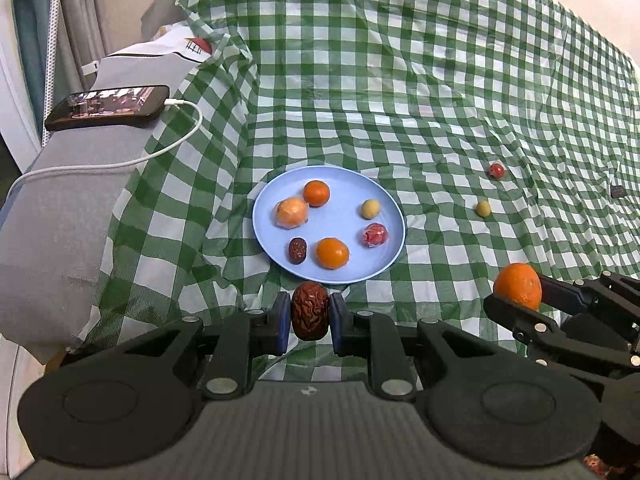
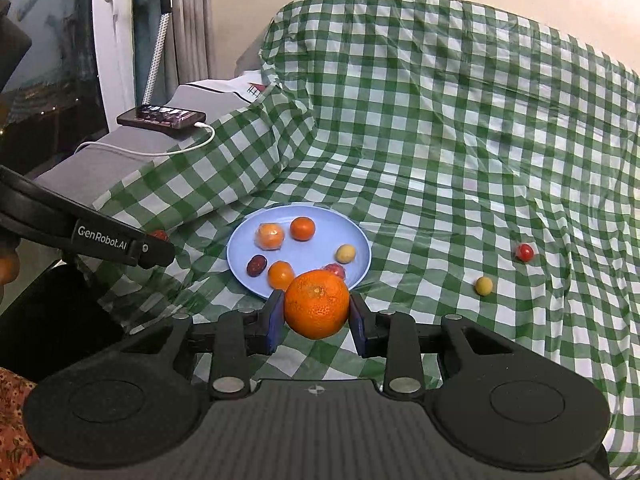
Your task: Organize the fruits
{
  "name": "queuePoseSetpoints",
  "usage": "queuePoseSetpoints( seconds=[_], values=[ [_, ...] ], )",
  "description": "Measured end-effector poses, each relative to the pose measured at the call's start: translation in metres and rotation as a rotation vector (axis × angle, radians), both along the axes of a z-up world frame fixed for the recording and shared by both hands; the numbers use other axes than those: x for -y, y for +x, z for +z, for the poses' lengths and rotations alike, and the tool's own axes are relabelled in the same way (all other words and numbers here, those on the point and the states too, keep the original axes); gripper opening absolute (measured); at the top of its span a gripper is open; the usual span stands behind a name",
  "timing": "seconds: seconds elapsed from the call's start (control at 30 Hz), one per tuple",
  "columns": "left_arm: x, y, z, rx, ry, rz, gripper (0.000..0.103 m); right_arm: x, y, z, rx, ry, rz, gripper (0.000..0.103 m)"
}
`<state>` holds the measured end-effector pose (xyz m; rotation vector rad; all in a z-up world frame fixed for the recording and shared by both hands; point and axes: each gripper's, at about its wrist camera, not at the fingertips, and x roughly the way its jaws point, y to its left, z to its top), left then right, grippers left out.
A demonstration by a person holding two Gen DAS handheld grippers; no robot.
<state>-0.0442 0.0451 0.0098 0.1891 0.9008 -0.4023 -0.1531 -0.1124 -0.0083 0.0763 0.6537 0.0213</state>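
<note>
Blue plate (image 1: pixel 394 216) is already holding six fruits; left tongs (image 1: pixel 310 316) are pinching a wrinkled date (image 1: pixel 310 314), right tongs (image 2: pixel 316 314) are clamping a tangerine (image 2: pixel 316 304), both nearing it. A red fruit (image 1: pixel 497 170), perhaps a tomato, and a yellow one (image 1: pixel 483 208) are waiting on the checked cloth (image 1: pixel 440 80)

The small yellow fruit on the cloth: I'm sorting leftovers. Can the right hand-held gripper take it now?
Probably not yet: the right hand-held gripper is shut on the mandarin. The path over the cloth to the yellow fruit looks free.
</note>
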Motion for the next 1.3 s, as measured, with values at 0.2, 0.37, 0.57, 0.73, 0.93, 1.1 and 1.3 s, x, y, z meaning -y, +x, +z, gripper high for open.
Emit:
queuePoseSetpoints(
  seconds=[0.2, 0.37, 0.57, 0.73, 0.93, 1.1, 1.3],
  values=[
    [-0.001, 0.002, 0.0, 0.001, -0.002, 0.007, 0.022, 0.001, -0.001, -0.002, -0.002, 0.001, 0.001, 0.035],
    [-0.002, 0.002, -0.001, 0.0, -0.003, 0.008, 0.022, 0.002, -0.001, -0.005, -0.011, 0.006, 0.0, 0.035],
    [-0.002, 0.004, -0.001, -0.001, -0.007, 0.012, 0.022, 0.003, 0.003, -0.008, -0.024, 0.008, 0.006, 0.035],
    [-0.003, 0.01, -0.003, -0.005, -0.009, 0.022, 0.022, 0.004, 0.007, -0.009, -0.033, 0.007, 0.009, 0.035],
    [-0.003, 0.019, -0.004, -0.011, -0.015, 0.038, 0.022, 0.006, 0.012, -0.012, -0.05, 0.009, 0.011, 0.035],
    [-0.002, 0.028, -0.006, -0.018, -0.018, 0.049, 0.022, 0.004, 0.018, -0.014, -0.066, 0.006, 0.015, 0.035],
    [-0.002, 0.04, -0.009, -0.024, -0.017, 0.062, 0.022, 0.003, 0.03, -0.018, -0.08, 0.0, 0.016, 0.035]
  ],
)
